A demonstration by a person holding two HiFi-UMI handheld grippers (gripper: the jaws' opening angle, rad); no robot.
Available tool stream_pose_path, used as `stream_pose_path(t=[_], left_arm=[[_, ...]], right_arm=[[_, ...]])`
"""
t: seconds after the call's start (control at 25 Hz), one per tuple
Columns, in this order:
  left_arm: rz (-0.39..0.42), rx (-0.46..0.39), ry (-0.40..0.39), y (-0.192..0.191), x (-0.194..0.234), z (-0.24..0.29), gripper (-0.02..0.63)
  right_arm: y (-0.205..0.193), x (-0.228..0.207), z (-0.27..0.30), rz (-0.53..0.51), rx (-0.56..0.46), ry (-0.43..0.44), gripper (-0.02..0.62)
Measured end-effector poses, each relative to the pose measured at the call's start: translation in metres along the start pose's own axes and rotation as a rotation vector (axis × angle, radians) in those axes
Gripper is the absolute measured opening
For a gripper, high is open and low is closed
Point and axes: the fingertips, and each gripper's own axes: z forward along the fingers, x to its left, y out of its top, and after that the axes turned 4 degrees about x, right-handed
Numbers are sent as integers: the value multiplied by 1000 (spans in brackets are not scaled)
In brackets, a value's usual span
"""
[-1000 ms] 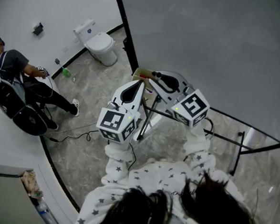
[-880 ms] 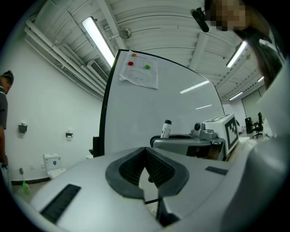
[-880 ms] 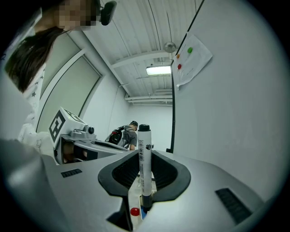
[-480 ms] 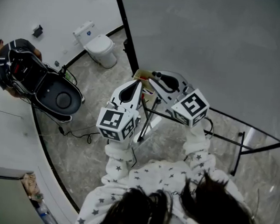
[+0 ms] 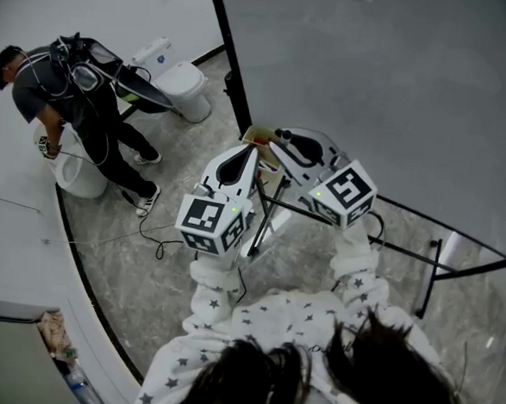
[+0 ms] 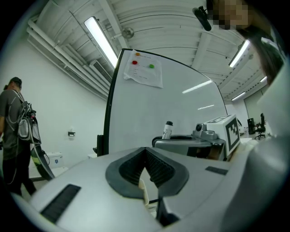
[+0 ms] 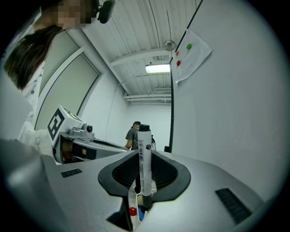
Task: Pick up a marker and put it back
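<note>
The marker (image 7: 144,149) stands upright between the jaws of the right gripper (image 7: 145,177), clamped near its lower end, so that its white barrel and black cap rise well above the pads. The pads sit a little way apart, pressed on the barrel from both sides. In the left gripper view the same marker (image 6: 168,130) pokes up from the right gripper (image 6: 213,136), just in front of the whiteboard (image 6: 158,108).

Below the right gripper's jaws, a small red round thing (image 7: 132,211) and a blue one (image 7: 140,214) show; what they belong to cannot be told.

The left gripper (image 6: 146,156) holds nothing; its ribbed pads meet at their far tips. In the head view the two grippers are side by side, left gripper (image 5: 254,155) and right gripper (image 5: 280,138), both pointing at the lower edge of the whiteboard (image 5: 374,76), with a tan box (image 5: 256,135) just beyond their tips.

A sheet of paper (image 6: 144,68) hangs near the top of the whiteboard, with red, orange and green dots on it. The whiteboard rests on a black stand (image 5: 405,246). The holder's sleeves (image 5: 221,290) bear a star pattern.

Well apart, at the upper left of the head view, another person (image 5: 78,107) stands on the marbled floor (image 5: 187,149) near a white toilet (image 5: 182,84), carrying dark gear on the back.
</note>
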Motion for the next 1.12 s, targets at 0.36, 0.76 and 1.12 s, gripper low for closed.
stream_pose_path(t=[0.36,0.76,1.12], left_arm=[[-3,1,51,0,10,-9,2],[-19,19,101,-17,22,-24,2],[-18,37,96,-42,29,-15,2]], right_arm=[[-11,-4,14,15,-5,-9,77],[-57,-17,39,46,9,-43,77],[-100,-16,56,49,23,-44,78]])
